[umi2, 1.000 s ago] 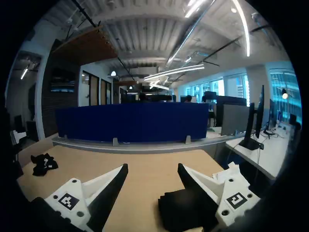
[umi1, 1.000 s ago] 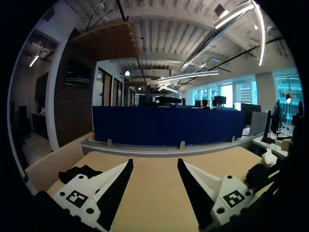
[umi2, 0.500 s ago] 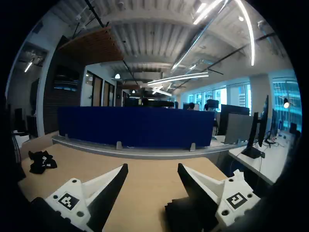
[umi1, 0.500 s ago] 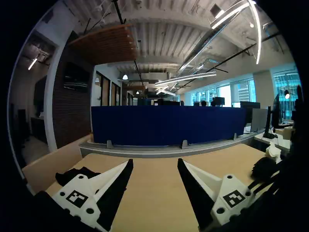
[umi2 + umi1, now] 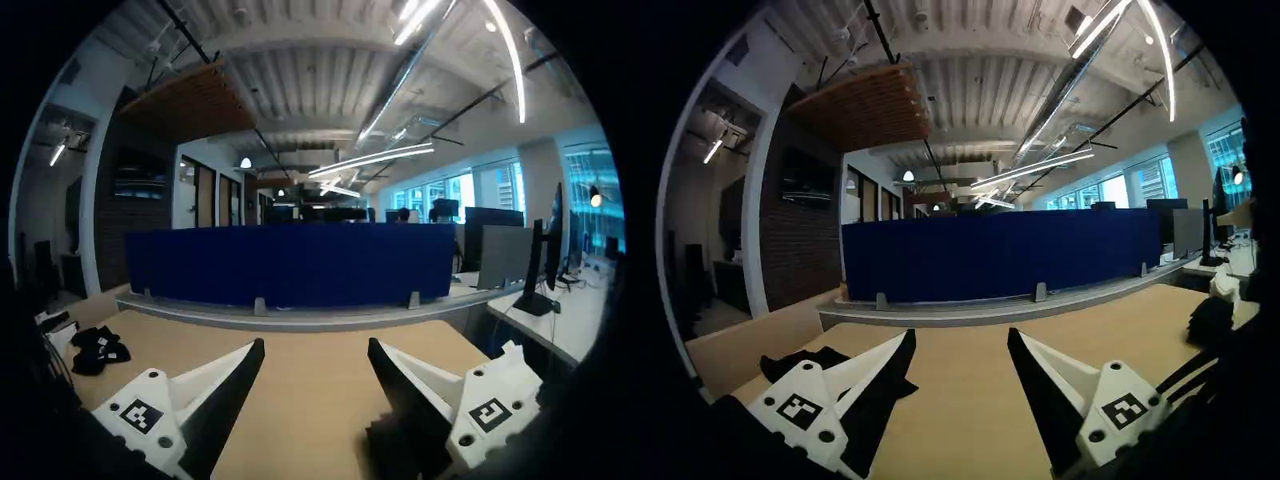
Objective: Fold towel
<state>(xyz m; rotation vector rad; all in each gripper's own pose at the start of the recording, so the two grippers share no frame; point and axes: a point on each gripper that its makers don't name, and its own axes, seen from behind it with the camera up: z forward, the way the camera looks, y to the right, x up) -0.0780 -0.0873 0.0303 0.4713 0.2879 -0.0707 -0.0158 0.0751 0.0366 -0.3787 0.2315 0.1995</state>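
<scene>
Since a second earlier, the folded black stack (image 5: pixel 394 438) had sunk lower in the right gripper view, and only a small part of it showed at the near edge of the tabletop (image 5: pixel 312 384), by the right-hand finger of my right tongs (image 5: pixel 314 342). I could not tell whether that finger touched it. Those tongs stood wide apart with nothing between them. The crumpled black towel (image 5: pixel 98 350) lay far off to the left on the same tabletop, well apart from the stack.

In the left gripper view the towel (image 5: pixel 804 364) had come closer and reached further under the left-hand finger of my left tongs (image 5: pixel 960 331). Part of it was hidden behind that finger, so I could not say whether they touched. These tongs too were spread wide over bare wood, gripping nothing. A dark bundle (image 5: pixel 1212 320) sat at the right edge, too dim to make out. A blue partition (image 5: pixel 1000 256) ran along the far side of the tabletop, and monitors (image 5: pixel 544 256) stood on a desk to the right.
</scene>
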